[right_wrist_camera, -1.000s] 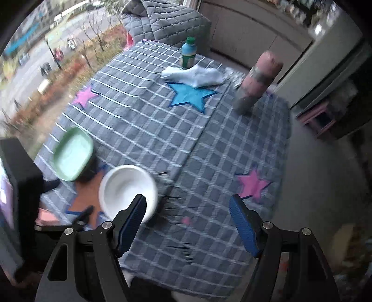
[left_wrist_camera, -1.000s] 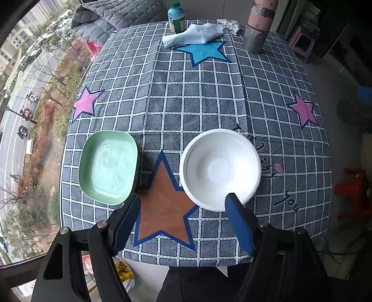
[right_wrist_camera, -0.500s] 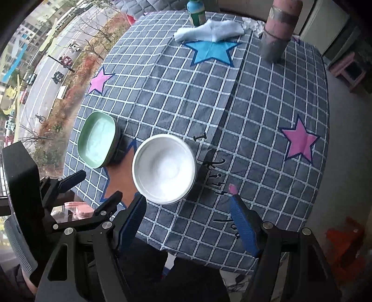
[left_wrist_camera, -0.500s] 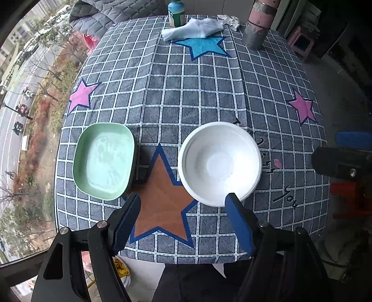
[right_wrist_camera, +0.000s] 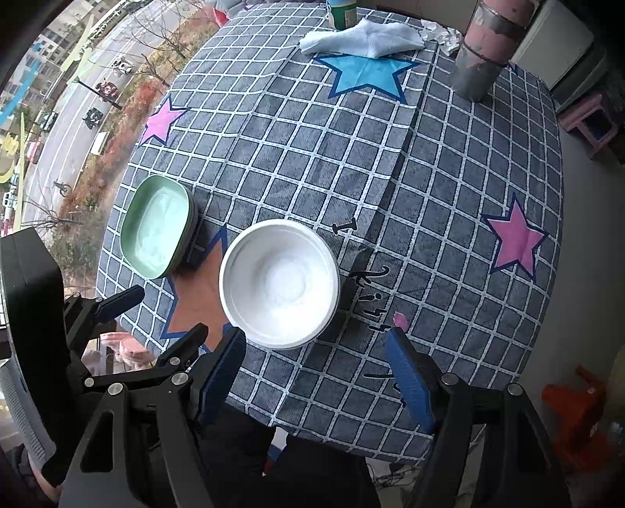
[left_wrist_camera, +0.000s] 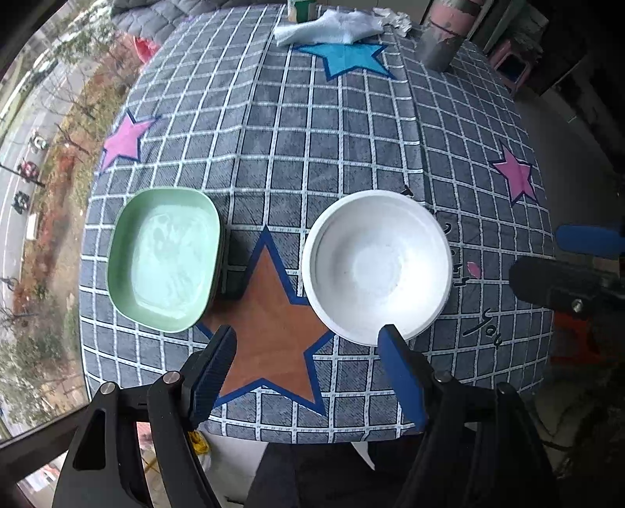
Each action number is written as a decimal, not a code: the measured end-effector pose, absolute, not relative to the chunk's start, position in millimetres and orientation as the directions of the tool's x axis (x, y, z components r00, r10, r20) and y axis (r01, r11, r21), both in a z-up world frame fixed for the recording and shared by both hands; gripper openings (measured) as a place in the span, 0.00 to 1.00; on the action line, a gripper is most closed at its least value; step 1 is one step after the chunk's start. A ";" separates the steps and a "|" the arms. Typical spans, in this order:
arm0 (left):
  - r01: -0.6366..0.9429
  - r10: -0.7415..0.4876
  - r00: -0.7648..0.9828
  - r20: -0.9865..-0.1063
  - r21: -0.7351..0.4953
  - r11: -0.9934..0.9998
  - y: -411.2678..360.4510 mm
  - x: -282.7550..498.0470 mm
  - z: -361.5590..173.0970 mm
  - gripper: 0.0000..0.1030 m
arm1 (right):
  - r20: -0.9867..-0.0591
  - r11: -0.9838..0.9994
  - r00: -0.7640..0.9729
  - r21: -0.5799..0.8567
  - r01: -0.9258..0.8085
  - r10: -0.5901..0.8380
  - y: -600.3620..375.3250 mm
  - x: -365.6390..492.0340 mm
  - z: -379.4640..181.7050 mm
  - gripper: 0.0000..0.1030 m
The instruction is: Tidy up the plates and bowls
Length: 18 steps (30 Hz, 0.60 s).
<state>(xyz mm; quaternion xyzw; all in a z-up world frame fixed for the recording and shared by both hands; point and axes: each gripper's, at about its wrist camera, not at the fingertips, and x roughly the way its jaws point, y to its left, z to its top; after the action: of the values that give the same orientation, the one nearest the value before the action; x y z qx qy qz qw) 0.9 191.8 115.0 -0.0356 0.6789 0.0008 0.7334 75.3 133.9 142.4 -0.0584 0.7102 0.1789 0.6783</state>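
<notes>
The counter (left_wrist_camera: 312,148) is the biggest thing here, draped in a grey cloth with a white grid and stitched stars in pink, blue and brown. Its whole middle lies bare, from the two dishes near the front edge back to the clutter along the far edge. To the right of the white dish, the cloth is bare out to the right edge. Black script runs there, but only "you" reads clearly.

The green plate (left_wrist_camera: 166,258) is a rounded rectangle, smooth and glossy, set near the front left corner. The white bowl (left_wrist_camera: 377,265) is round with a stepped rim, standing near the front edge to the plate's right, apart from it, with the brown star between them.

At the far edge stand a pink and grey cylinder (right_wrist_camera: 488,43), a crumpled pale cloth (right_wrist_camera: 363,35) and a bottle (right_wrist_camera: 343,11) cut off by the frame; its label is not readable.

The left gripper (left_wrist_camera: 308,367) hangs above the front edge, fingers (left_wrist_camera: 215,367) spread wide with nothing between them. The right gripper (right_wrist_camera: 316,367) hangs likewise just right of it, fingers (right_wrist_camera: 408,379) spread and empty.
</notes>
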 end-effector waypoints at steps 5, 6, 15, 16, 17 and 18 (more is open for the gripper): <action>-0.072 -0.071 0.036 -0.997 -0.073 0.995 195.2 10.8 96.3 0.76 | -0.983 0.937 -0.061 0.186 -0.296 0.175 130.0 83.9 119.9 0.73; -0.079 -0.080 0.026 -0.996 -0.082 0.994 195.7 12.9 90.9 0.76 | -0.982 0.940 -0.062 0.187 -0.287 0.177 127.7 85.9 114.3 0.73; -0.059 -0.035 -0.012 -0.999 -0.034 0.998 185.5 27.4 54.1 0.76 | -0.990 0.936 -0.088 0.136 -0.324 0.113 134.4 96.8 64.2 0.73; -0.051 -0.027 -0.013 -1.000 -0.027 0.998 183.8 28.2 51.0 0.76 | -0.991 0.933 -0.089 0.128 -0.337 0.104 137.8 96.0 60.3 0.73; -0.048 -0.026 -0.014 -1.000 -0.026 0.999 182.5 28.6 48.3 0.76 | -0.991 0.930 -0.090 0.128 -0.345 0.103 140.6 95.4 56.4 0.73; -0.045 -0.026 -0.015 -1.000 -0.026 0.999 182.1 28.0 45.8 0.76 | -0.991 0.927 -0.092 0.127 -0.352 0.101 142.8 94.5 51.5 0.73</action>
<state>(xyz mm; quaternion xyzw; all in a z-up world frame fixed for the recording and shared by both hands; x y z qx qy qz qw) 28.0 182.1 45.8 -0.0251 0.7124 0.0068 0.7013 94.5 142.8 51.5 -0.0874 0.7192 0.1693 0.6682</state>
